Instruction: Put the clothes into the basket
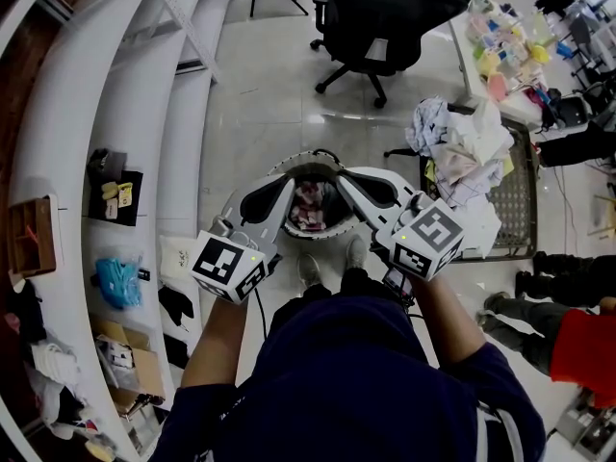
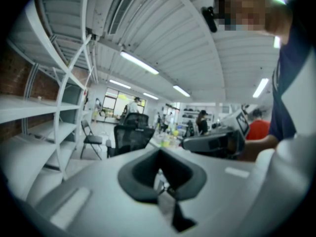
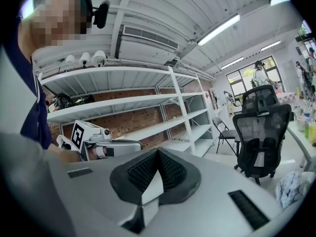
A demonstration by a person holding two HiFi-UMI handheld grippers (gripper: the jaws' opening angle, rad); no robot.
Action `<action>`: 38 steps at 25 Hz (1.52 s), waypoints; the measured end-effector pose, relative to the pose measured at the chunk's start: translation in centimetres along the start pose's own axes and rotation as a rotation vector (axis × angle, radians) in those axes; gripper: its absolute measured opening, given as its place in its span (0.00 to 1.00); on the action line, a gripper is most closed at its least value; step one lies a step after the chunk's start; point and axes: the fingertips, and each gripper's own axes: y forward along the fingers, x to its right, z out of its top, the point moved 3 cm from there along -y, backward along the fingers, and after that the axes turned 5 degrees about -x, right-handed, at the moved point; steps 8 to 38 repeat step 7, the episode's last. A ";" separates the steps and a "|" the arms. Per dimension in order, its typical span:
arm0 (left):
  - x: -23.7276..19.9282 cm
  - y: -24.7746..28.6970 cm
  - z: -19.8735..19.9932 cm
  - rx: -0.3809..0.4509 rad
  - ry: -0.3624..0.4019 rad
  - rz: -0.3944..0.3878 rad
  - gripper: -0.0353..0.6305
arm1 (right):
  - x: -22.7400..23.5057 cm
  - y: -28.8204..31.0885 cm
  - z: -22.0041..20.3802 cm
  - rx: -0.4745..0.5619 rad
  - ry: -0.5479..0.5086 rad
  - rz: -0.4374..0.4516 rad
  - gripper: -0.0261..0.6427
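While both sit level above the round white-rimmed floor basket [image 1: 315,162], I log:
- Left gripper [image 1: 279,189]: pressed together, empty.
- Right gripper [image 1: 351,186]: likewise.
- Crumpled pale clothes pile [image 1: 462,152]: off to the right on the dark mesh counter [image 1: 520,200], nearer the right gripper.

1. No words, brand names or numbers are legible in any view.
2. Left white cube with black square patterns [image 1: 229,268]: coded marker faces only, no characters. The right gripper view shows one such face of it [image 3: 80,134].
3. Right white cube with black square patterns [image 1: 431,239]: the same, pattern only.
4. Brown cardboard box [image 1: 125,359] on the white metal shelf [image 1: 72,142]: pale label, print too small to read.
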 end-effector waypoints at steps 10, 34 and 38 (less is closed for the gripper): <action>-0.5 -0.1 -0.2 -0.001 -0.004 -0.007 0.06 | -0.2 0.6 -0.1 -0.003 0.000 0.000 0.05; -0.5 -0.1 -0.2 -0.001 -0.004 -0.007 0.06 | -0.2 0.6 -0.1 -0.003 0.000 0.000 0.05; -0.5 -0.1 -0.2 -0.001 -0.004 -0.007 0.06 | -0.2 0.6 -0.1 -0.003 0.000 0.000 0.05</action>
